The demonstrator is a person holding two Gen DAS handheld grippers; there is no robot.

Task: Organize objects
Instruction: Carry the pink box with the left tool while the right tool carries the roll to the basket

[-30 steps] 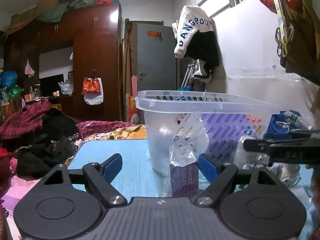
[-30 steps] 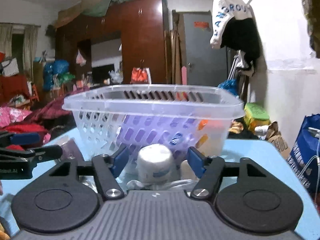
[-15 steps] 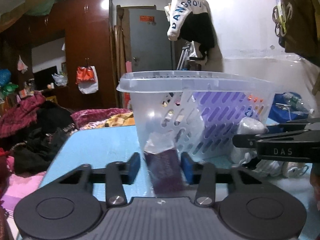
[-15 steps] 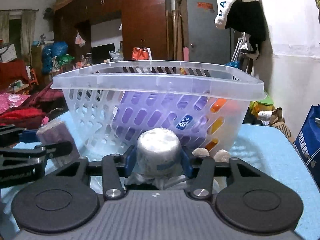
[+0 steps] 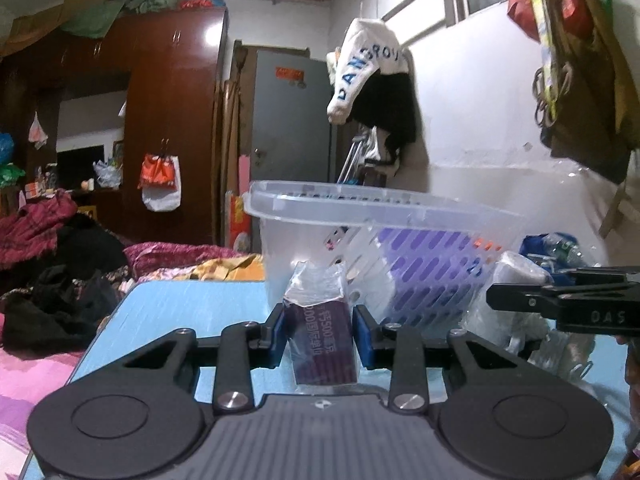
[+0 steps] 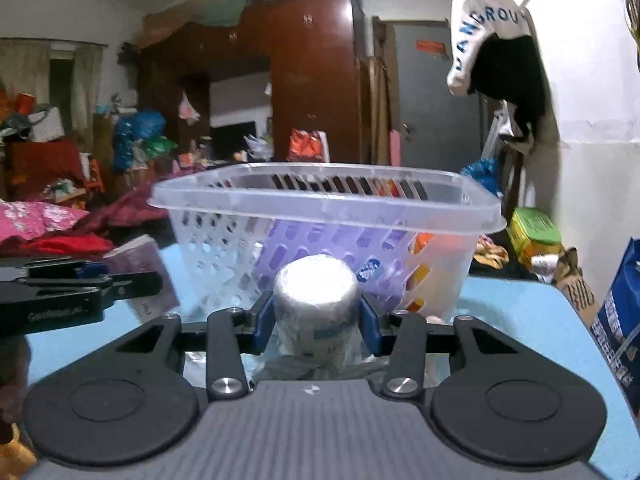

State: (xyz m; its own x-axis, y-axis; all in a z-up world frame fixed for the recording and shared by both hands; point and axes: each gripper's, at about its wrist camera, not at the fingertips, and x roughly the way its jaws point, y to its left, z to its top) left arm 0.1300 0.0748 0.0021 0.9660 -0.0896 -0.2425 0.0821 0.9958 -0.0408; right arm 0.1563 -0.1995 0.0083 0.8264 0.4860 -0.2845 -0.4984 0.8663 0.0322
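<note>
My left gripper (image 5: 320, 332) is shut on a purple packet in clear plastic wrap (image 5: 322, 344), held just in front of the clear slotted plastic basket (image 5: 384, 216) on the blue table (image 5: 192, 308). My right gripper (image 6: 316, 316) is shut on a white roll wrapped in clear plastic (image 6: 316, 304), also in front of the basket (image 6: 320, 196). The basket holds a purple pack (image 6: 320, 248) and orange items. The right gripper with its roll shows at the right of the left wrist view (image 5: 560, 304); the left gripper with the packet shows at the left of the right wrist view (image 6: 80, 288).
The blue table (image 6: 500, 320) carries the basket. A blue bag (image 6: 620, 320) stands at the table's right edge. Piles of clothes (image 5: 60, 248) lie to the left beyond the table. A wardrobe (image 5: 168, 120) and grey door (image 5: 288, 140) stand behind.
Both grippers went from open to shut, the left on the purple packet, the right on the white roll. Both objects now sit higher against the basket.
</note>
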